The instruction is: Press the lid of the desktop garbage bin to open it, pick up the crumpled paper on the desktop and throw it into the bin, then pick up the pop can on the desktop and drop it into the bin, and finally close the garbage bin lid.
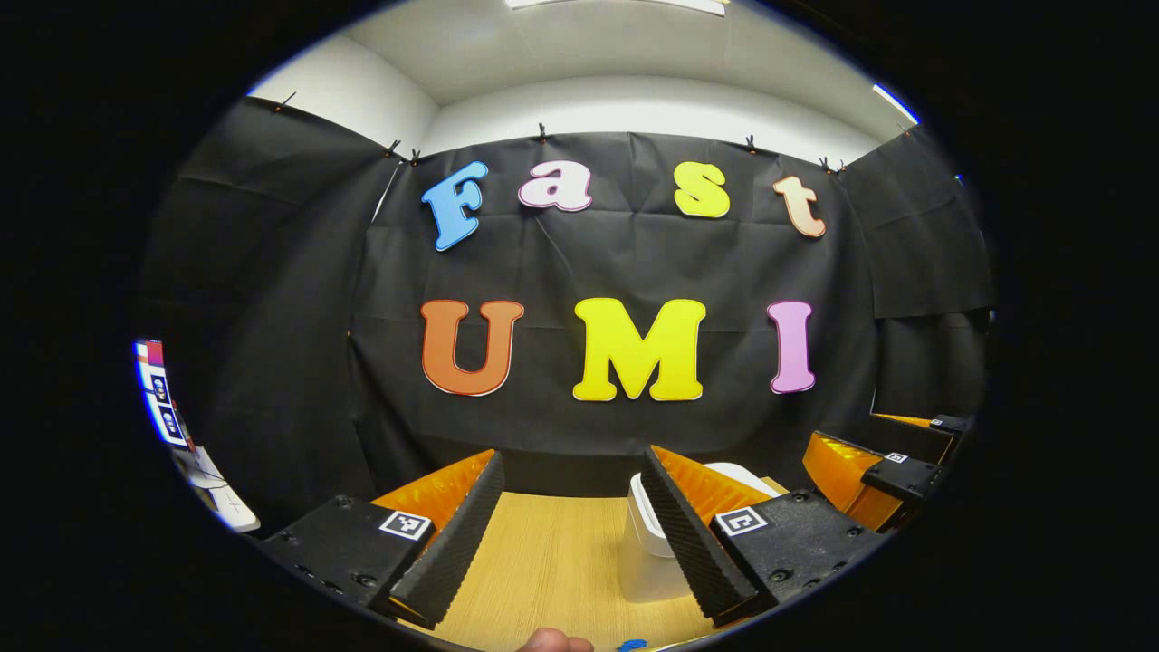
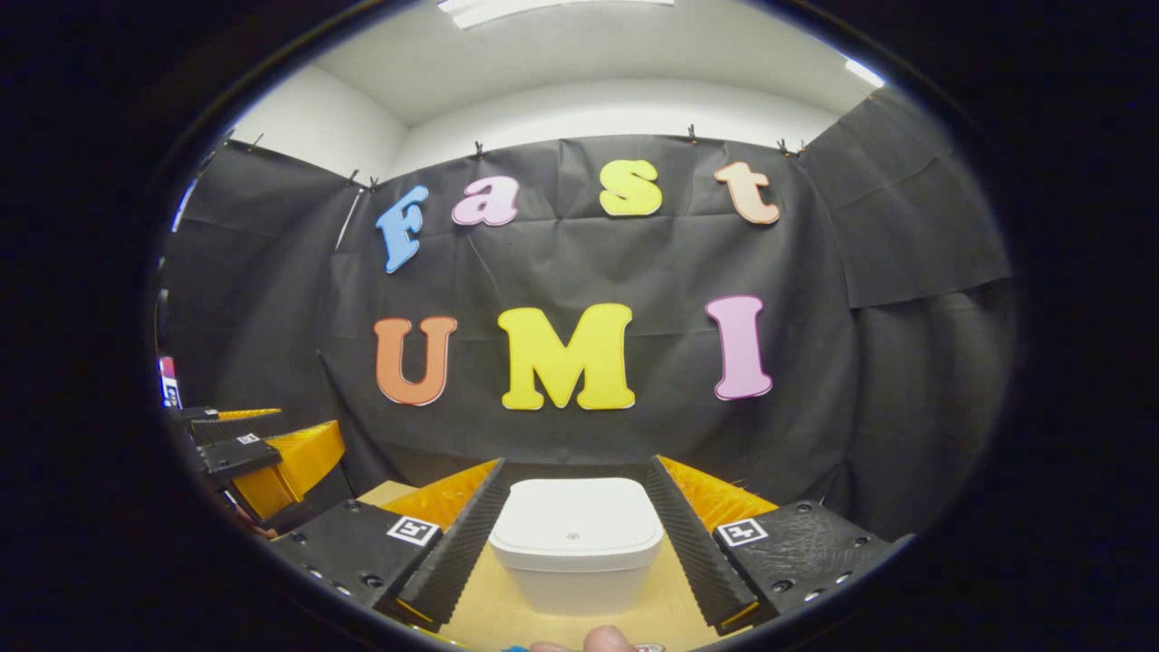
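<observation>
The right gripper (image 2: 570, 543) is held with its fingers spread wide and nothing between them, aimed straight at the white garbage bin (image 2: 576, 543), which stands on the wooden desktop (image 2: 493, 616) just beyond the fingertips with its lid (image 2: 576, 521) down. The left gripper (image 1: 570, 534) is likewise spread wide and empty, and in the left gripper view the bin sits to the right, partly behind its right finger. The task looks to be at its first step: next, one gripper should come down onto the lid and press it to spring it open.
</observation>
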`<state>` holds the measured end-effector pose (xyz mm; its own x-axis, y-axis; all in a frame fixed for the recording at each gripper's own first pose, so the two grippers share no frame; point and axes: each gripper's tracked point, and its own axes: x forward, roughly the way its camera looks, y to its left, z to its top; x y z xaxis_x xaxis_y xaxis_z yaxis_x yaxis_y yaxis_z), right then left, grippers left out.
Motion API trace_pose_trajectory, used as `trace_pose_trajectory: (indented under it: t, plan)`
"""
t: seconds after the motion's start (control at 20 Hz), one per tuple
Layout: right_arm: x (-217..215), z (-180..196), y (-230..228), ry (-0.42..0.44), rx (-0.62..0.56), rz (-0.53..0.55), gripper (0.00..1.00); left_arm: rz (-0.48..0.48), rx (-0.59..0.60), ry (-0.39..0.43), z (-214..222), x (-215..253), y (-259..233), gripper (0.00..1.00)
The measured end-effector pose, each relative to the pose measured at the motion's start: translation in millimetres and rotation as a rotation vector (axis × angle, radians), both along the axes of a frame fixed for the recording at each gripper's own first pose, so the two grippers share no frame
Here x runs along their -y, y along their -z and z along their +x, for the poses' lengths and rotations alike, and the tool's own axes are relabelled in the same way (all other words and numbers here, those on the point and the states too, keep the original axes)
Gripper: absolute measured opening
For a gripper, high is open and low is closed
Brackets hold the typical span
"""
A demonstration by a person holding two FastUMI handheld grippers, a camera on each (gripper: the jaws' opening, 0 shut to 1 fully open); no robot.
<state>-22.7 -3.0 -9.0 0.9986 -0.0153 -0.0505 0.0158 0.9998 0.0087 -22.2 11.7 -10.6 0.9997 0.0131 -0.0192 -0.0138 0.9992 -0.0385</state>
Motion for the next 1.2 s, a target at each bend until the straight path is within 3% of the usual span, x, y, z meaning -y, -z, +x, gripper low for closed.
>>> trace_pose_trajectory:
  t: [0.4,1.2]
  plan:
    - [20.3,-0.8,15.1,0.017,-0.042,0.012,0.95,-0.003,-0.022,0.028,3.7,16.9,8.0,0.98]
    - [21.8,36.7,63.6,-0.029,-0.184,-0.018,0.95,0.019,-0.043,-0.01,4.8,18.7,18.2,0.98]
